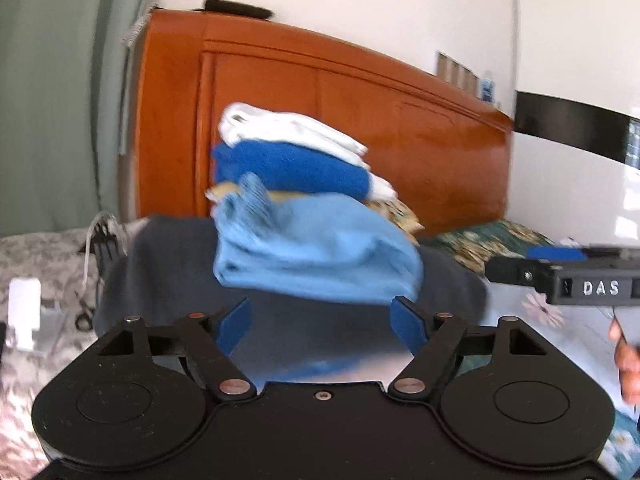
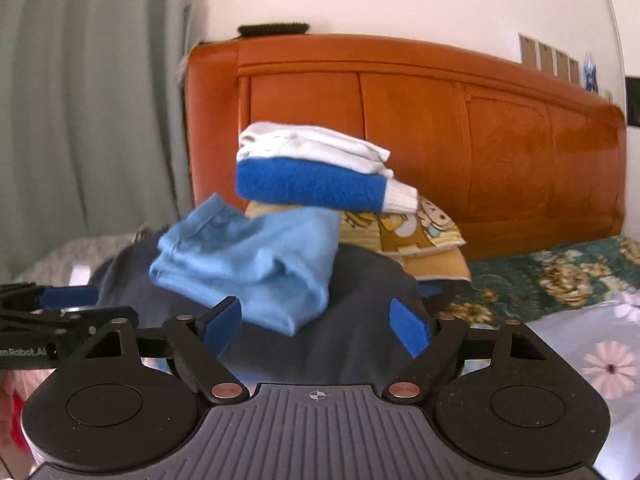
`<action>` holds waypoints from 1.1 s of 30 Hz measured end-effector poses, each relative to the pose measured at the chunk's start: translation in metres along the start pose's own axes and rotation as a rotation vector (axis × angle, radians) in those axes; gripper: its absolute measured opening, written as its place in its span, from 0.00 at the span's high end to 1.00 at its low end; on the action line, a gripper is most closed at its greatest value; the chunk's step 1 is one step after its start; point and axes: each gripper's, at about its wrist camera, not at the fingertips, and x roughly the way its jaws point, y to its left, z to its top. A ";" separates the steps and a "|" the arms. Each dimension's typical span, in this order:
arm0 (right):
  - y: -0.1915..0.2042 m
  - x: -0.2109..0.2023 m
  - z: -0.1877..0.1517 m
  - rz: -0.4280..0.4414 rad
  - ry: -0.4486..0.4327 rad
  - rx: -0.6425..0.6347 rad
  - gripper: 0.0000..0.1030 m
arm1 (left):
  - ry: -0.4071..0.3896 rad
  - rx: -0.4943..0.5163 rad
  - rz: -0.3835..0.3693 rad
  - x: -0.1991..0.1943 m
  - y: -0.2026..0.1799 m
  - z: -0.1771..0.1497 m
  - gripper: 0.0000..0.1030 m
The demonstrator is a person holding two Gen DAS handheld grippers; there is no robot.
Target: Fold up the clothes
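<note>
A folded light blue garment [image 1: 316,252] [image 2: 252,264] lies on a dark grey garment [image 1: 168,264] [image 2: 360,280] spread over the bed. Behind it a folded royal blue cloth [image 1: 292,168] [image 2: 308,182] and a white cloth [image 1: 292,128] [image 2: 316,144] are stacked on a yellow cartoon-print piece [image 2: 412,232]. My left gripper [image 1: 322,326] is open just short of the light blue garment, nothing between its blue pads. My right gripper [image 2: 316,326] is open too, its left pad close to the garment's near corner. Each gripper shows at the edge of the other's view.
An orange wooden headboard [image 1: 360,120] [image 2: 440,128] rises behind the stack. Green curtains [image 2: 80,100] hang at the left. A floral bedsheet [image 2: 580,320] spreads to the right. A white charger and cables [image 1: 24,312] lie on the grey patterned cover at the left. A hand [image 1: 626,356] shows at the right edge.
</note>
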 end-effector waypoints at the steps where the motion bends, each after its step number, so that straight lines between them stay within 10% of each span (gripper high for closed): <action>1: 0.002 -0.011 -0.003 -0.003 0.006 -0.014 0.21 | 0.008 0.008 -0.010 -0.007 -0.006 -0.005 0.27; 33: 0.000 -0.301 -0.180 -0.087 0.075 0.099 0.04 | 0.118 -0.091 -0.227 -0.229 -0.162 -0.178 0.12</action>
